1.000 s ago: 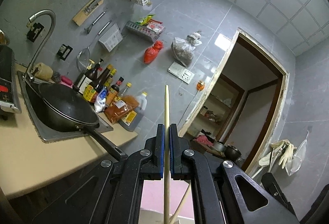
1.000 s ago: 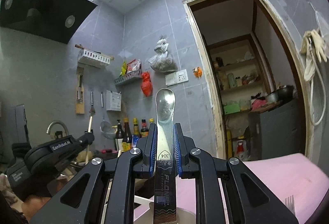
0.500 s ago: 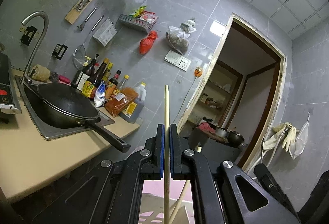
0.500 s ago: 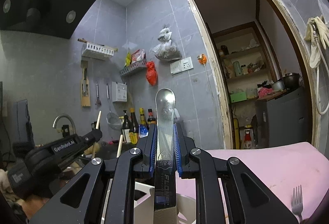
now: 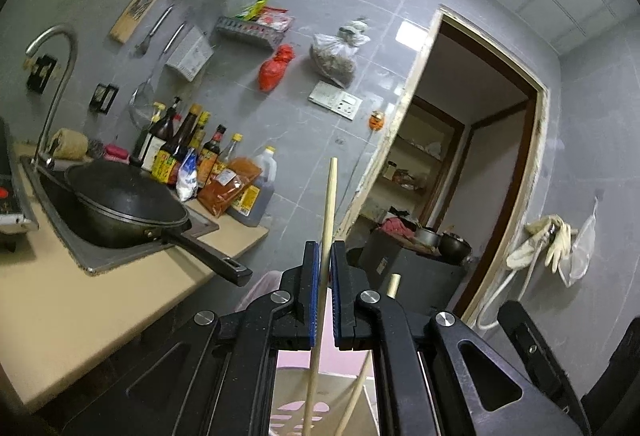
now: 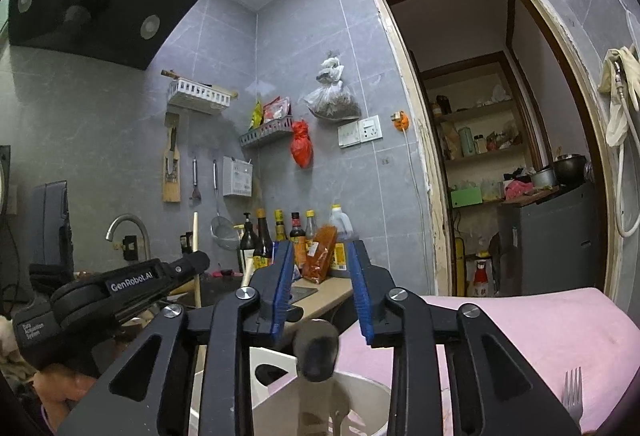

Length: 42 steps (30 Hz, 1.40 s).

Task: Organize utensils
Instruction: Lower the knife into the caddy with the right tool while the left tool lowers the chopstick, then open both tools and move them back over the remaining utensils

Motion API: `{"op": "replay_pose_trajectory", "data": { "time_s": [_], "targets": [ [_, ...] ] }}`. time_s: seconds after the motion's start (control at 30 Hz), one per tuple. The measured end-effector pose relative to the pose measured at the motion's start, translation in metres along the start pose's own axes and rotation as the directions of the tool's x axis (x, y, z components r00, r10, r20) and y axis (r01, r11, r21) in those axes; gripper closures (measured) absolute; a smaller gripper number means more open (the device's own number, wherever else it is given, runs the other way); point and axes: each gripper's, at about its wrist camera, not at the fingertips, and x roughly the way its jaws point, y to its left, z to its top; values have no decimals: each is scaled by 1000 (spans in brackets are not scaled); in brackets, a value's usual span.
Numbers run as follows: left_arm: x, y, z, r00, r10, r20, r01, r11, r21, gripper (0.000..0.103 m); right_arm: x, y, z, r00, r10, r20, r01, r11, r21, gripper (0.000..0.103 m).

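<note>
The right hand-held gripper [image 6: 320, 286], its jaws just spread and empty, stands over the spoon [image 6: 316, 354], now upright in the white holder [image 6: 360, 402]. The left hand-held gripper [image 5: 325, 290] pinches a chopstick [image 5: 328, 212] above that holder. A tilted release may send the chopstick past the rim onto the pink surface [image 6: 520, 328], where a fork [image 6: 573, 392] lies.

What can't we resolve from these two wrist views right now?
- Chopstick lower end: left wrist view, cut off by the bottom edge.
- Spoon: right wrist view, blurred; its handle end in the white holder is unclear.
- Fork: only tines show at the edge.
</note>
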Motion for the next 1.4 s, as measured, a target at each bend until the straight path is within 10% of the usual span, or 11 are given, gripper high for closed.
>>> {"op": "replay_pose_trajectory", "data": {
  "time_s": [0.4,0.77,0.93,1.4],
  "targets": [
    [-4,-25,12,998,-47,-34,50,992,116,69,-12,-9,23,995,-95,-5,95,995,-5,48],
    [-23,-77,-6,986,-6,-169,45,973,228,31,-66,-37,54,983,-186,-5,185,981,-66,1],
    [-39,-104,-22,984,-35,-174,79,963,256,11,-96,-57,60,972,-233,-19,231,968,-96,0],
    [-52,-168,-83,936,-82,-343,206,917,341,8,-155,-115,47,924,-348,-159,319,930,-182,0]
  ]
}}
